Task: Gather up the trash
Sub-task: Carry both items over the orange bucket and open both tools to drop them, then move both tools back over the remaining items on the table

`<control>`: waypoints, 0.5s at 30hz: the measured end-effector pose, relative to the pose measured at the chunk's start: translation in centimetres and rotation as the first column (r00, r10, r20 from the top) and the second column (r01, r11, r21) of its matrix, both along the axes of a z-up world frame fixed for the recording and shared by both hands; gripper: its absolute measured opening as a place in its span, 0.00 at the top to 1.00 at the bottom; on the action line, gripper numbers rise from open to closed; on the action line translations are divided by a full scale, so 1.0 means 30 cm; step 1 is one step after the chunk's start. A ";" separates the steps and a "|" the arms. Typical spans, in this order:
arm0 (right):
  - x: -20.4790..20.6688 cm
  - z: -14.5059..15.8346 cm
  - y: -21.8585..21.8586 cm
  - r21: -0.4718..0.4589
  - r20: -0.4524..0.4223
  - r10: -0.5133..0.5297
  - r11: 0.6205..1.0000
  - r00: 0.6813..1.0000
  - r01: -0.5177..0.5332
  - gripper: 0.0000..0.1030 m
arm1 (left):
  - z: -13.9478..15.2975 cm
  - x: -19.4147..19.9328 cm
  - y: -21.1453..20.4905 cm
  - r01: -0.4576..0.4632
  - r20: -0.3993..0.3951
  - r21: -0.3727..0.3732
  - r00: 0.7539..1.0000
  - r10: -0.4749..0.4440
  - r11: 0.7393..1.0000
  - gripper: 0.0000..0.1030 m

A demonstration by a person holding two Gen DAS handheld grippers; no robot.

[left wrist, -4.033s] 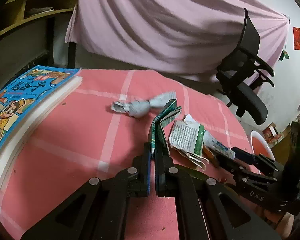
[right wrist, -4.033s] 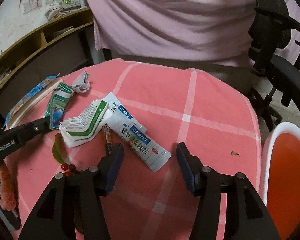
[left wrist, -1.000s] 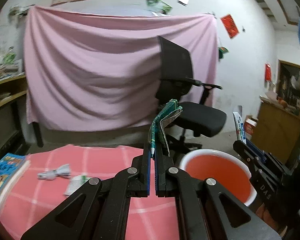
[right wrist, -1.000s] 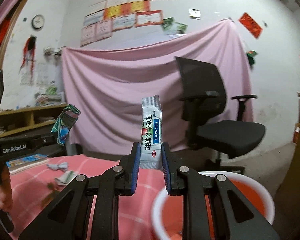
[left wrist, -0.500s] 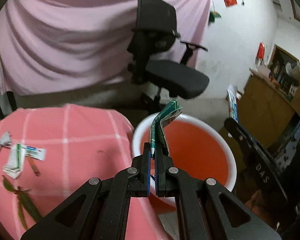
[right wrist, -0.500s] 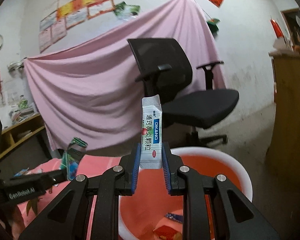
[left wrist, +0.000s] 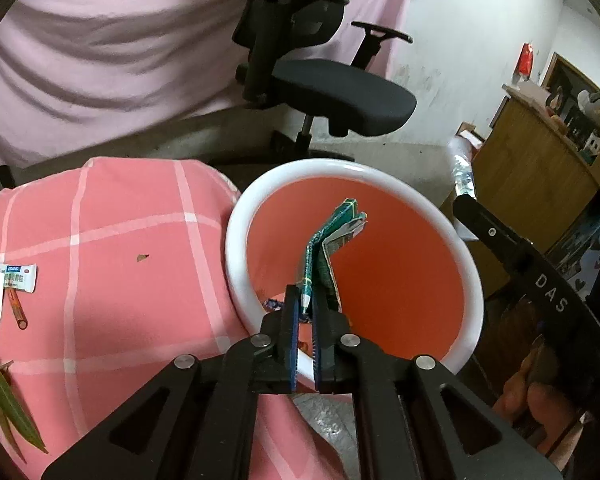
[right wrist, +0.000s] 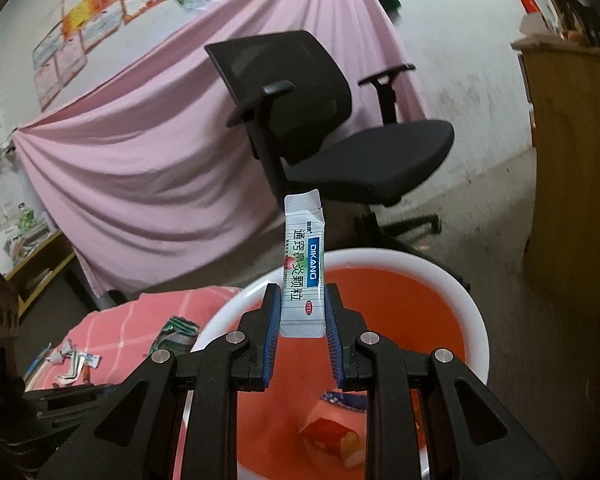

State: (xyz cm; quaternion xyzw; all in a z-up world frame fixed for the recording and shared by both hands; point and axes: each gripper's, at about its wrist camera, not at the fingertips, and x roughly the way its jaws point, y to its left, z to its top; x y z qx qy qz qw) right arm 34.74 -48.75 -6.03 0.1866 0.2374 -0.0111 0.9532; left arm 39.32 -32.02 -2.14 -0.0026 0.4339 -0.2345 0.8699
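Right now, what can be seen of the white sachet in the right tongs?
The white foil stick sachet is long and narrow, with crimped ends, a blue band reading DIKANG, dark Chinese characters and a small red mark. It stands upright, its lower part between the right tongs, whose blue pads have parted slightly, above the white-rimmed orange plastic bin.

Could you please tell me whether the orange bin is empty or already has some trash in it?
Not empty. The right wrist view shows a red-and-yellow packet and a blue wrapper lying at the bottom of the orange bin.
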 end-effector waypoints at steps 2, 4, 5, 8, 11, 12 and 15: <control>0.002 -0.010 -0.009 0.004 -0.018 -0.002 1.000 1.000 0.002 0.81 | -0.006 0.001 0.000 -0.002 -0.004 -0.001 1.000 0.002 1.000 0.82; 0.003 -0.018 -0.012 0.005 -0.033 -0.003 1.000 0.999 0.004 0.78 | -0.005 0.000 0.011 -0.011 -0.003 -0.019 1.000 0.011 1.000 0.69; 0.004 -0.021 -0.014 0.006 -0.038 -0.003 1.000 0.999 0.003 0.77 | -0.002 -0.006 0.018 -0.018 0.000 -0.032 1.000 0.018 0.999 0.66; 0.003 -0.023 -0.014 0.005 -0.044 -0.001 1.000 0.999 0.002 0.75 | 0.011 -0.007 0.033 -0.032 0.002 -0.041 0.999 0.033 0.999 0.66; 0.001 -0.023 -0.010 0.001 -0.039 0.002 1.000 0.999 -0.002 0.75 | 0.030 -0.006 0.057 -0.060 0.032 -0.045 0.998 0.061 0.997 0.66; 0.000 -0.020 -0.007 -0.001 -0.032 0.003 1.000 0.999 -0.003 0.75 | 0.038 -0.009 0.066 -0.070 0.045 -0.045 0.996 0.072 0.997 0.65; -0.005 -0.003 0.006 -0.015 -0.001 0.006 1.000 1.000 -0.006 0.71 | 0.072 -0.026 0.110 -0.104 0.091 -0.059 0.990 0.109 0.993 0.65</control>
